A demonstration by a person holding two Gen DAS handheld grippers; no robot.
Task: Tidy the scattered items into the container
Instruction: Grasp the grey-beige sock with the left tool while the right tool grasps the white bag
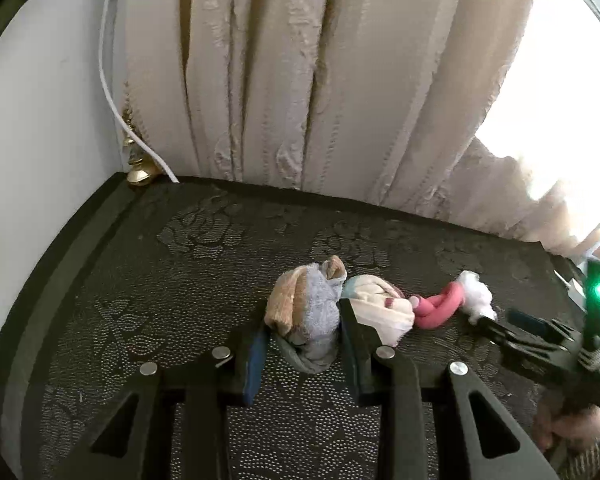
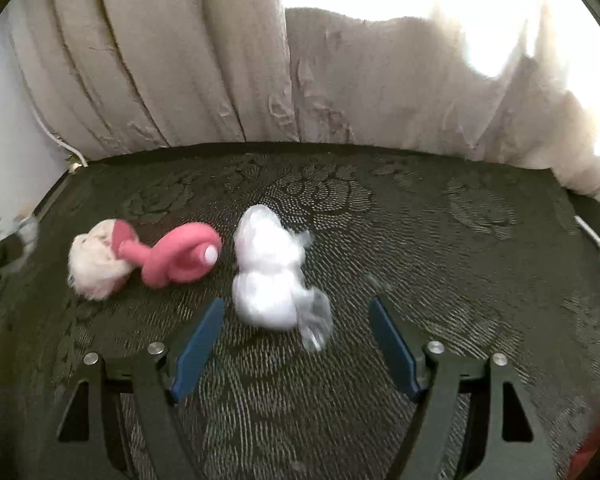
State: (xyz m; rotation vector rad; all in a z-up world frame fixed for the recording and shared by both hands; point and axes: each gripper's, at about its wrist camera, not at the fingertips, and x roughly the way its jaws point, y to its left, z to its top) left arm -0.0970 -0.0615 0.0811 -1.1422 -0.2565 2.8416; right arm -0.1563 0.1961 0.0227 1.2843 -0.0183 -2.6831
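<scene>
Rolled socks: a tan and grey bundle (image 1: 304, 312) sat mid-table, clamped between the left gripper's (image 1: 304, 344) closed fingers.
Left view only: a cream bundle (image 1: 380, 312) touched the held one; the right gripper (image 1: 512, 326) reached in from the table's right edge.
Right view only: the right gripper's (image 2: 296, 340) fingers stood apart, flanking a white plastic wad (image 2: 268, 276) without touching.
Both views: a pink loop (image 2: 176, 258) lay between cream bundle and wad on the dark patterned table (image 2: 460, 240).
</scene>
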